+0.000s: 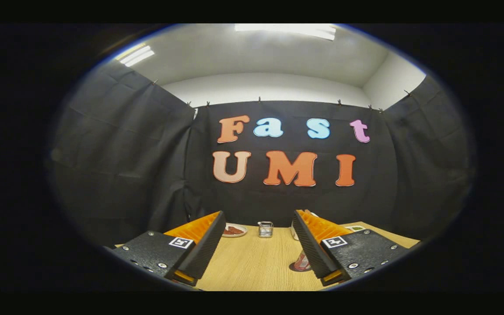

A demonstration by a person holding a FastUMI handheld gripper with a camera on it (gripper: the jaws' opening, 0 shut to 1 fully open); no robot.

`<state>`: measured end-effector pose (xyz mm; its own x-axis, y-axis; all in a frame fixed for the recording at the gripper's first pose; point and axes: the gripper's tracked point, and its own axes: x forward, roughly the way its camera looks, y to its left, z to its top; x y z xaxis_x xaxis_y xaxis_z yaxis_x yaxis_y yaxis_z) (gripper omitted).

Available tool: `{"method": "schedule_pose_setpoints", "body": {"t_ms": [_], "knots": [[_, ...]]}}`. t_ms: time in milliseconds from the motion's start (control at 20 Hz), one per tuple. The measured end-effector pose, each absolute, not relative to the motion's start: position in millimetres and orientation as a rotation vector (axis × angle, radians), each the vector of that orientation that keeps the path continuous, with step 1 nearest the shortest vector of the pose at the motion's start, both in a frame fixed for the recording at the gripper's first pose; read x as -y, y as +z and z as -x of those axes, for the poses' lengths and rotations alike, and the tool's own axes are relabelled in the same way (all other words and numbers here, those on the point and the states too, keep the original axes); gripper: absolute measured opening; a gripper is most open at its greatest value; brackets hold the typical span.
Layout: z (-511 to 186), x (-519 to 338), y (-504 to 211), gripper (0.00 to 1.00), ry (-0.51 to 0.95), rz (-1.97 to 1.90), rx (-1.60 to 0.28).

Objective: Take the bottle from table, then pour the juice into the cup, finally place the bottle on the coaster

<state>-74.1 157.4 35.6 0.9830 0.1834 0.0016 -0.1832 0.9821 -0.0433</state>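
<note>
My gripper is open, its two fingers spread wide above a light wooden table, with nothing between them. A small clear glass cup stands on the table beyond the fingers, about midway between them. The bottle stands close against the inner side of the right finger, which hides most of it. Only its reddish lower part shows, over a dark round patch on the table. A small white round dish with something reddish-brown on it lies beyond the left finger, left of the cup.
A small white and green thing lies on the table beyond the right finger. Black cloth walls close the booth at the back and on both sides, just behind the table's far edge.
</note>
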Motion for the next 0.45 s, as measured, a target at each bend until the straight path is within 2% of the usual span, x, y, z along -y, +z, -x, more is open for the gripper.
{"method": "schedule_pose_setpoints", "body": {"t_ms": [450], "knots": [[74.0, -156.9, 33.1, 0.92, 0.19, 0.028, 0.017]]}}
